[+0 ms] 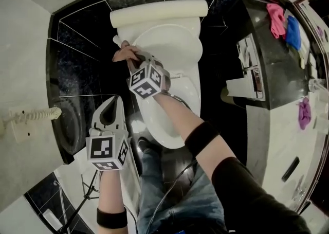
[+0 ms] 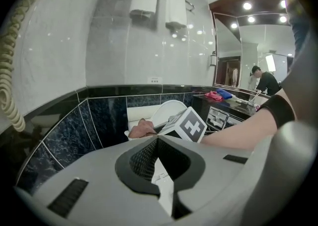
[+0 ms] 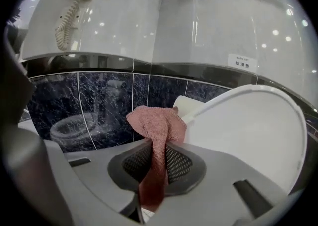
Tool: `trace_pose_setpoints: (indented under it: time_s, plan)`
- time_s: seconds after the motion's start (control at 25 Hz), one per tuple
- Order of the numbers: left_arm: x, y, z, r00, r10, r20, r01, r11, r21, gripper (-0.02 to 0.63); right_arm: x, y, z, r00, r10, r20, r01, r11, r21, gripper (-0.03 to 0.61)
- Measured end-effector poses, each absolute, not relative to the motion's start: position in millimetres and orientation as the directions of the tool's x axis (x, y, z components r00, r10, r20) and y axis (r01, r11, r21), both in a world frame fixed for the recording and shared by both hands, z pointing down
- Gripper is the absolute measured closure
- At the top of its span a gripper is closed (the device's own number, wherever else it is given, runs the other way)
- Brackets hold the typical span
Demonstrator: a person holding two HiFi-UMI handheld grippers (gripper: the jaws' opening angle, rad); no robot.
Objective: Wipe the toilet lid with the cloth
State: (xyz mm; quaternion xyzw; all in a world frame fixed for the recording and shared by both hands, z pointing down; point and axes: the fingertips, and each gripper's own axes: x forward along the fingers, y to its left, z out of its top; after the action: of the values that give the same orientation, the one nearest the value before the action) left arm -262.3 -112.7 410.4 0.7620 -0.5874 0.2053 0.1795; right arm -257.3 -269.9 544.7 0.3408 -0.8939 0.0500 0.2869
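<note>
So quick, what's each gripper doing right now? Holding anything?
Left gripper: closed, nothing in it.
Right gripper: closed on the cloth.

The cloth [image 3: 156, 120] in the right claw [image 3: 154, 164] is dusty pink. The toilet lid [image 3: 248, 130] beside that claw is white. Behind it, the wall tiles [image 3: 99, 103] are dark blue with pale swirly marks.

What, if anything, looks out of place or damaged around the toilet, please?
Nothing stands out: the toilet lid stands raised and looks intact, and the right gripper grips a bunched reddish cloth beside its left edge.
</note>
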Motion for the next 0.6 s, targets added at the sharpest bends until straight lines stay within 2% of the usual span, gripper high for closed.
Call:
trace_pose_setpoints:
  time_s: [0.16,0.6]
  plan:
    - [-265,-110,416,0.224,-0.815,0.535,-0.969,-0.245,0.032,0.612,-246,-283,548,-0.583,-0.605,0.542,-0.658,0.743,0.121,0.508]
    - [-225,-116,415,0.271,-0.807,0.525,-0.958,-0.28,0.065,0.612,-60,-325,539,-0.34,-0.759,0.555,-0.857,0.493,0.15,0.508]
